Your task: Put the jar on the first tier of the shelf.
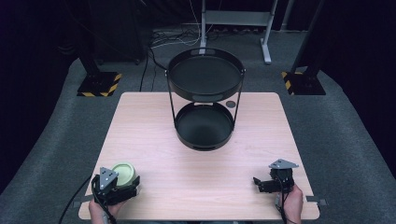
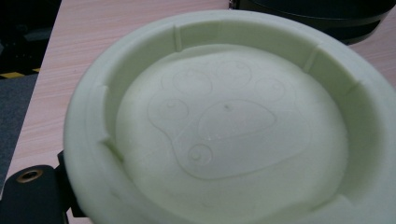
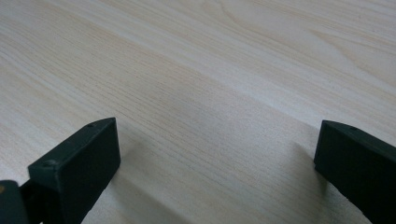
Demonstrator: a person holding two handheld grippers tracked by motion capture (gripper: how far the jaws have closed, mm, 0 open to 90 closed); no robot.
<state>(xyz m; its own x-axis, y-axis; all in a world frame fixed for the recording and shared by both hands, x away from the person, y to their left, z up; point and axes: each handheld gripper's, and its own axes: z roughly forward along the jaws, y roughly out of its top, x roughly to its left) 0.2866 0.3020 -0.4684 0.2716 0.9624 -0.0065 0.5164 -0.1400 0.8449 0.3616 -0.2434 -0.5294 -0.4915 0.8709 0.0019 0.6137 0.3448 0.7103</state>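
— What does the left gripper (image 1: pixel 122 185) have?
— It grasps a round, pale green bowl (image 1: pixel 124 173) at the near left of the table (image 1: pixel 154 126); matte, with a paw print embossed inside.
— And the right gripper (image 1: pixel 259 182)?
— Released, jaws spread over bare, light wood grain at the near right.
— Farther off?
— A black two-tier round metal tray stand (image 1: pixel 205 95), center far.

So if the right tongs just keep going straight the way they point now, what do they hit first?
Probably just the table. The right tongs stand open, tilted down at bare wood, with nothing between the jaws. The two-tier black tray sits farther off toward the middle, seemingly outside that line.
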